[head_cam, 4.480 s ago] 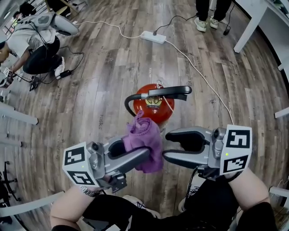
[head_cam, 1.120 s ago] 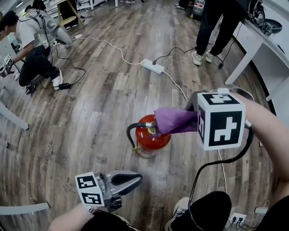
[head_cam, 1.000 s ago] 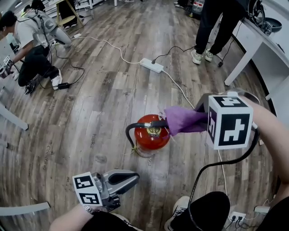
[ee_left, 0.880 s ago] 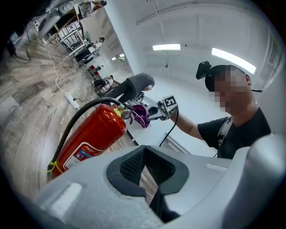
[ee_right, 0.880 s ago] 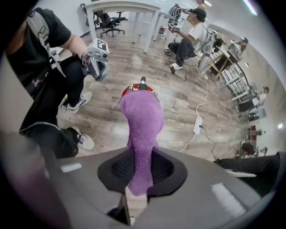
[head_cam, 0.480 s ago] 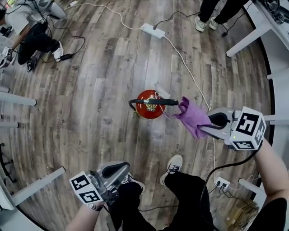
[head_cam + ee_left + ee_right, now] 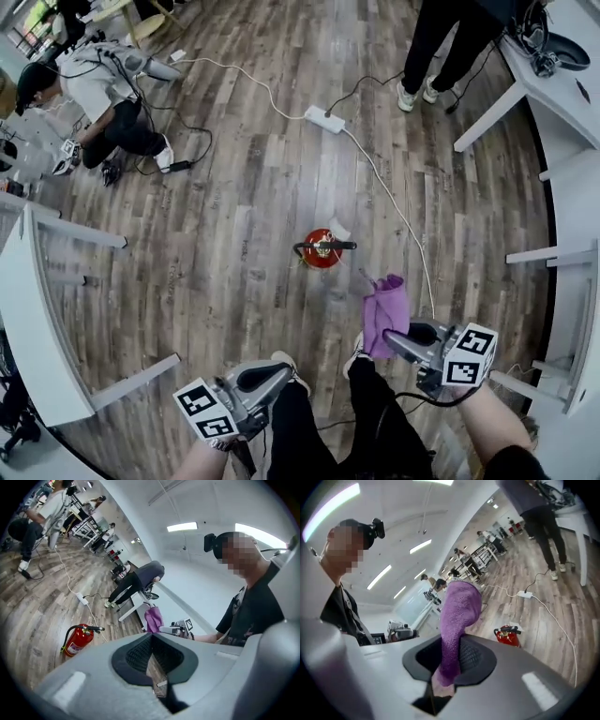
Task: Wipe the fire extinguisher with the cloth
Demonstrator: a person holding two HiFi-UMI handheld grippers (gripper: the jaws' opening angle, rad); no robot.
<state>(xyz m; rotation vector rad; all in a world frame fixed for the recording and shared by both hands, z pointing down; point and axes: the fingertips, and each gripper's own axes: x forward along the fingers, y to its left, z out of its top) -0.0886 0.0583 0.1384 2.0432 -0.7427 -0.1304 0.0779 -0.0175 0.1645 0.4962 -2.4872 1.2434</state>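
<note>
The red fire extinguisher (image 7: 322, 249) stands upright on the wood floor, small and far below me; it also shows in the left gripper view (image 7: 77, 640) and the right gripper view (image 7: 507, 636). My right gripper (image 7: 394, 339) is shut on the purple cloth (image 7: 385, 314), which stands up out of its jaws (image 7: 459, 616), well clear of the extinguisher. That cloth (image 7: 153, 618) shows from the other side too. My left gripper (image 7: 281, 372) is at the lower left, shut and empty (image 7: 151, 641). Both are held high near my body.
A white power strip (image 7: 323, 119) with a long cable lies beyond the extinguisher. A person crouches at the upper left (image 7: 108, 84); another stands at the top right (image 7: 441, 37). White tables flank the floor at left (image 7: 37, 309) and right (image 7: 562, 84).
Both grippers have risen far above the floor. The cloth has come away from the extinguisher's handle, and the right gripper has rolled and drawn back toward me. The extinguisher now looks much smaller.
</note>
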